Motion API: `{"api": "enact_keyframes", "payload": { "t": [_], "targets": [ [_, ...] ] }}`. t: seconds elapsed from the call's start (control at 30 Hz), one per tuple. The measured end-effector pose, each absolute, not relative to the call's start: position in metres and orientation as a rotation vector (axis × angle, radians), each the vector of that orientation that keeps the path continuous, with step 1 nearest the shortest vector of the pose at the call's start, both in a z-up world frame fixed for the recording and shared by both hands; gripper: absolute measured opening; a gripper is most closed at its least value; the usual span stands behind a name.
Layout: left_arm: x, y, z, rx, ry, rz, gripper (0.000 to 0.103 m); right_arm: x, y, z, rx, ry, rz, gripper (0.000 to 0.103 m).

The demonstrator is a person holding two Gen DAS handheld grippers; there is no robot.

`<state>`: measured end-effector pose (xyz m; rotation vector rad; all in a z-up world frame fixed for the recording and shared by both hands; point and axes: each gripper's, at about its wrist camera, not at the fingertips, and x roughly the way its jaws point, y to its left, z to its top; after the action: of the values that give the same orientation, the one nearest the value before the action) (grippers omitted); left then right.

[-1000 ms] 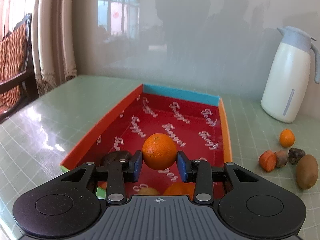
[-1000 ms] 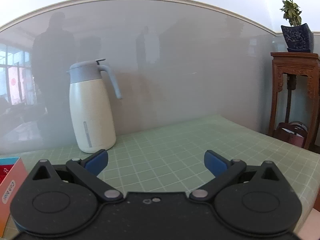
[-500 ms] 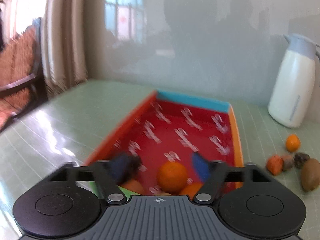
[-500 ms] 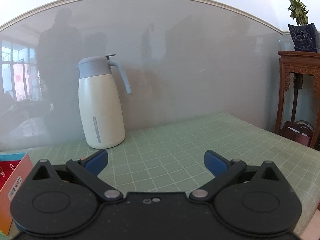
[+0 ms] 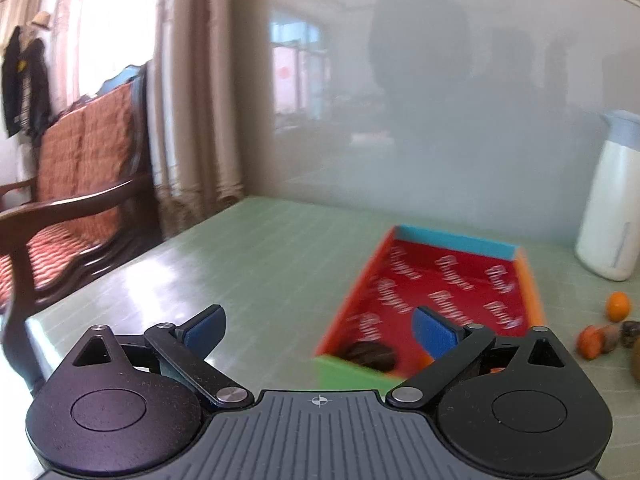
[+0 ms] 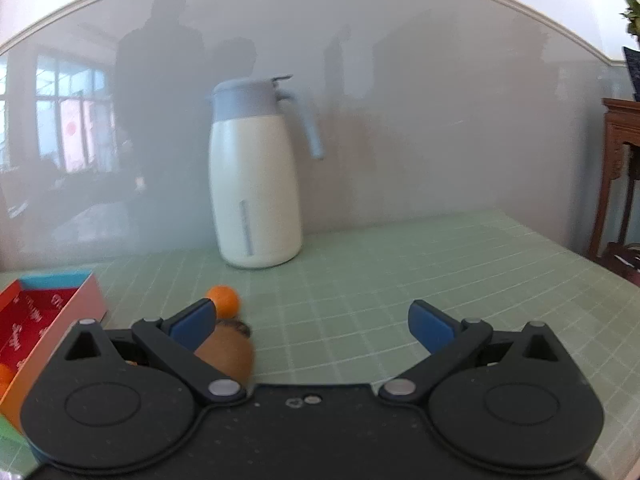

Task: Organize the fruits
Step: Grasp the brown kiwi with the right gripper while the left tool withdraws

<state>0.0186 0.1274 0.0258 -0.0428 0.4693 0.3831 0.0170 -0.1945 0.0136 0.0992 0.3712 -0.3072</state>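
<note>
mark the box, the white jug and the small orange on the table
box [image 5: 354, 300], left wrist view, orange left wall
white jug [image 6: 256, 184], right wrist view, middle of body
small orange [image 6: 224, 299], right wrist view, centre of fruit

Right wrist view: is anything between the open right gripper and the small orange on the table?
Partly. The small orange lies just beyond the left fingertip of the right gripper, not between the jaws. A brown fruit sits nearer, beside that finger, and would likely be bumped on a leftward shift.

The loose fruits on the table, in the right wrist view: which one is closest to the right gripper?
The brown oval fruit: it lies right beside the left finger of the right gripper, while the small orange sits farther back, toward the white jug.
</note>
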Motion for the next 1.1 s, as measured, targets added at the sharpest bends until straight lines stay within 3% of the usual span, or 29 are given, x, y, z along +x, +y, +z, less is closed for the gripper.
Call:
{"api": "enact_keyframes", "payload": {
  "t": [0.43, 0.47, 0.57, 0.6, 0.83, 1.03, 1.1],
  "targets": [
    [-0.012, 0.214, 0.017, -0.211, 0.477, 0.620, 0.103, 0.051, -0.162, -0.003, 0.078, 0.492, -0.200, 0.097],
    [-0.014, 0.219, 0.016, -0.219, 0.478, 0.632, 0.103, 0.054, -0.162, -0.004, 0.087, 0.500, -0.195, 0.094],
    [-0.019, 0.230, 0.013, -0.235, 0.476, 0.661, 0.103, 0.065, -0.163, -0.011, 0.127, 0.552, -0.169, 0.063],
    [-0.020, 0.234, 0.013, -0.238, 0.474, 0.670, 0.103, 0.068, -0.164, -0.013, 0.141, 0.568, -0.169, 0.059],
    [-0.028, 0.258, 0.009, -0.283, 0.466, 0.706, 0.103, 0.080, -0.157, -0.020, 0.118, 0.603, -0.190, 0.060],
    [-0.029, 0.266, 0.008, -0.304, 0.464, 0.713, 0.103, 0.085, -0.162, -0.023, 0.118, 0.615, -0.217, 0.046],
    [-0.030, 0.267, 0.007, -0.305, 0.463, 0.716, 0.103, 0.087, -0.163, -0.024, 0.120, 0.618, -0.214, 0.045]
  ]
}}
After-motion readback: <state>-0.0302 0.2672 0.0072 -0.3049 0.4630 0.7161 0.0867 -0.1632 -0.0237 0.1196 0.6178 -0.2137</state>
